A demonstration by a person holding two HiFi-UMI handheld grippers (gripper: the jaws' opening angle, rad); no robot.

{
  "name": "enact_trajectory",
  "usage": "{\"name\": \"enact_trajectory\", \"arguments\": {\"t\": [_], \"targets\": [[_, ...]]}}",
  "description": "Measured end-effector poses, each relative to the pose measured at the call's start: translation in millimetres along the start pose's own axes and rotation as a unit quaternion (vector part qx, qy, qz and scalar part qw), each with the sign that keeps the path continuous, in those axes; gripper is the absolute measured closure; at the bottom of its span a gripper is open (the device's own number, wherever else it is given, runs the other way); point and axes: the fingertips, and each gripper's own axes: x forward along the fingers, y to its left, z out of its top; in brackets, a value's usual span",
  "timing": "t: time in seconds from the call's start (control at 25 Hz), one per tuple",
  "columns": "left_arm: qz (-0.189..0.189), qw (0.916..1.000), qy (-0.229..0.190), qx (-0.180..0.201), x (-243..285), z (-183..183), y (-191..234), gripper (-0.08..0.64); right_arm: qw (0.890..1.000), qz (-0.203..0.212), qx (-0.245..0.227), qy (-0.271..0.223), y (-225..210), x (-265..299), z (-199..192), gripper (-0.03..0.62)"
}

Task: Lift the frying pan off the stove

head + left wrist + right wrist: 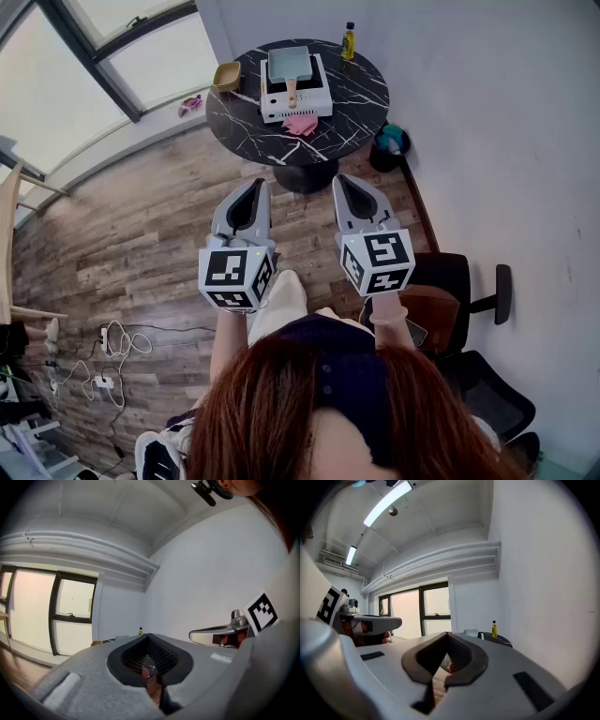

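Note:
A square grey frying pan (291, 64) with a wooden handle (292, 92) sits on a white stove (298, 101) on the round black marble table (352, 94) at the top of the head view. Both grippers hang side by side over the wooden floor, well short of the table and pointing towards it. My left gripper (258, 186) is shut with nothing in it, its jaws meeting at the tip (149, 638). My right gripper (343, 180) is also shut and empty (447, 635). In both gripper views the closed jaws hide the pan.
On the table are a pink cloth (301, 125), a yellow bowl (226, 76) and a yellow bottle (348, 41). A dark bin (389, 142) stands by the table's foot. An office chair (464, 281) is at the right, cables (117, 347) on the floor at the left.

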Motion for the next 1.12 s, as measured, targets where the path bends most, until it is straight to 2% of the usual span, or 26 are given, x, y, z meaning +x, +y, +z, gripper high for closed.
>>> {"name": "enact_trajectory", "arguments": {"t": [0.2,0.4,0.6,1.12], "targets": [[-0.002,1.0000,0.004,-0.003,9.5,-3.9,1.8,0.548,1.000,0.001,-0.001,0.003,-3.5,8.3,-0.4,0.583],[-0.007,0.9999,0.008,-0.005,19.7,-7.0,10.9,0.548,1.000,-0.004,0.026,0.003,-5.2,18.9,-2.0,0.583],[-0.008,0.9998,0.015,-0.011,29.4,-12.7,21.9,0.548,1.000,0.002,0.031,0.000,-3.6,32.5,-0.8,0.583],[-0.009,0.9999,0.011,-0.010,54.7,-13.1,76.0,0.548,0.999,-0.001,0.033,0.001,9.5,90.7,3.8,0.583]]}}
